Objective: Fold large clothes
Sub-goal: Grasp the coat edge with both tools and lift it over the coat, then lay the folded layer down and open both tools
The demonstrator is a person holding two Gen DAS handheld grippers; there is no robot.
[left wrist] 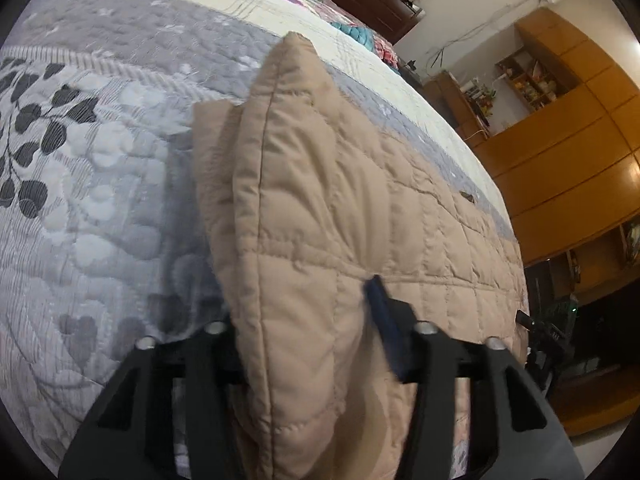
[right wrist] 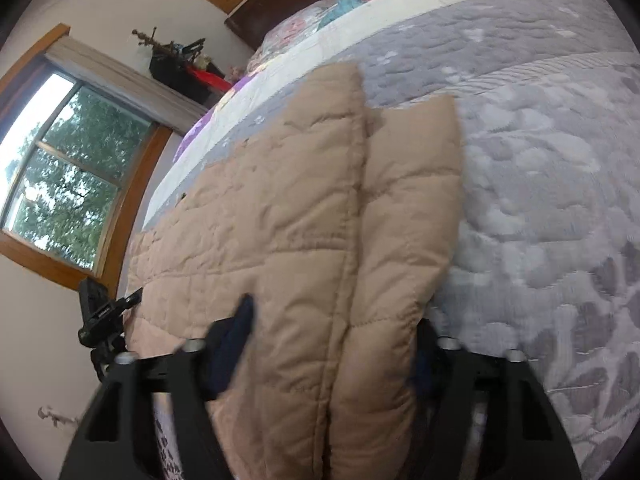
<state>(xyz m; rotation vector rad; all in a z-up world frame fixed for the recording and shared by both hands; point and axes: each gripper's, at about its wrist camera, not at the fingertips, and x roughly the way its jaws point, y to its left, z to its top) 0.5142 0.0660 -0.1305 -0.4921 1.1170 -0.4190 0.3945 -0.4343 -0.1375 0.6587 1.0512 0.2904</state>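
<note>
Tan quilted garment [left wrist: 340, 208] lies on the bed, over a grey floral bedspread [left wrist: 104, 184], with its near end bunched into thick upright folds. Square stitching shows across the flat part, which runs toward the bed's edge.

Left gripper [left wrist: 304, 320]: jaws clamped on one padded fold of the garment; dark blue pad [left wrist: 386, 320] presses into the fabric on the right side, the other finger is hidden behind the fold.

Right gripper [right wrist: 336, 332]: jaws clamped on a double fold at the garment's other near corner; blue pad [right wrist: 236, 332] presses the left face, and the opposite pad is mostly covered by fabric. The left gripper's black frame shows at the garment's far edge in the right wrist view.

Beyond the grey band, a cream strip and a patchwork quilt [right wrist: 344, 0]. Surroundings: wooden cabinets [left wrist: 568, 152] on one side, a wood-framed window [right wrist: 72, 176] on the other.
</note>
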